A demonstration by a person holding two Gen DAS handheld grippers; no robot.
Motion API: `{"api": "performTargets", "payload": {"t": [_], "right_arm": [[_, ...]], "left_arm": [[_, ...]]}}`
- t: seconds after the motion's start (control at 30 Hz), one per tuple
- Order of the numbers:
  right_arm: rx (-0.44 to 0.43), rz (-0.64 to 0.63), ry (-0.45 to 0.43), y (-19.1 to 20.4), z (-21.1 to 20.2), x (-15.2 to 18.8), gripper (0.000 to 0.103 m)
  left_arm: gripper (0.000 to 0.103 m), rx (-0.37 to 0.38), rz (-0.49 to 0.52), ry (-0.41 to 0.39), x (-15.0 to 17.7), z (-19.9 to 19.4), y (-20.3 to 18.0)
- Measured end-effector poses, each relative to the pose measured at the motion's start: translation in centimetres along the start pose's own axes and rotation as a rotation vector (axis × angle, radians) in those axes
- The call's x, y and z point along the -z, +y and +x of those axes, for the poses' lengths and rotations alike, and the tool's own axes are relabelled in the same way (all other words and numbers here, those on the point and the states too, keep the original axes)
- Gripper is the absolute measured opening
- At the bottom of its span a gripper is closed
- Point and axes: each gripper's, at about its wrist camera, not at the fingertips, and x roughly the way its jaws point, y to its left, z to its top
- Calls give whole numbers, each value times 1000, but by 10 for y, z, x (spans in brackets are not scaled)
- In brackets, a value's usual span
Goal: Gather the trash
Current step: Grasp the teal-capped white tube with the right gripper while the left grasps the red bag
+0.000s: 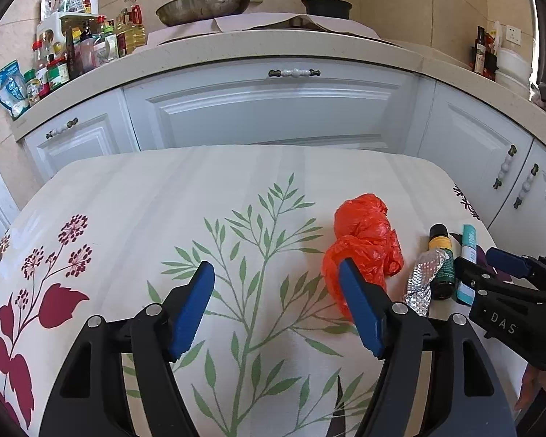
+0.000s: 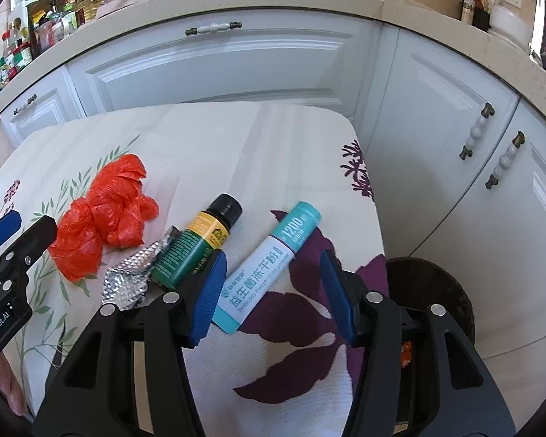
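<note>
On the floral tablecloth lie a crumpled orange plastic bag [image 1: 364, 244] [image 2: 103, 211], a crumpled foil wrapper [image 1: 424, 276] [image 2: 131, 276], a small green and yellow bottle with a black cap [image 1: 441, 262] [image 2: 196, 244] and a teal and white probiotic box [image 1: 467, 258] [image 2: 269, 266]. My left gripper [image 1: 276, 313] is open above the cloth, its right finger just in front of the orange bag. My right gripper [image 2: 273, 291] [image 1: 491, 266] is open, with the box's near end between its fingers and the bottle just outside the left one.
A dark round trash bin [image 2: 436, 302] stands on the floor beyond the table's right edge. White kitchen cabinets [image 1: 273, 109] face the table. The counter holds bottles and jars [image 1: 72, 47], a wok [image 1: 204, 5] and a black pot [image 1: 327, 5].
</note>
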Motion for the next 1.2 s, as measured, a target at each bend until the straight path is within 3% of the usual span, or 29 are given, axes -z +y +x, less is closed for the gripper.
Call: {"api": "performTargets", "payload": {"t": [0.27, 0.63, 0.97, 1.03, 1.2], "right_arm": [[-17, -22, 4, -4, -2, 4, 22], [-53, -25, -15, -5, -8, 6, 21], [-73, -2, -39, -13, -15, 9, 21], [-75, -1, -44, -14, -17, 9, 21], [-81, 4, -50, -17, -18, 10, 21]], "left_arm": [[71, 19, 14, 3, -3, 3, -9], [71, 90, 10, 14, -5, -4, -16], [74, 102, 31, 13, -10, 8, -36], [69, 115, 27, 20, -11, 12, -37], [29, 138, 33, 58, -8, 21, -37]]}}
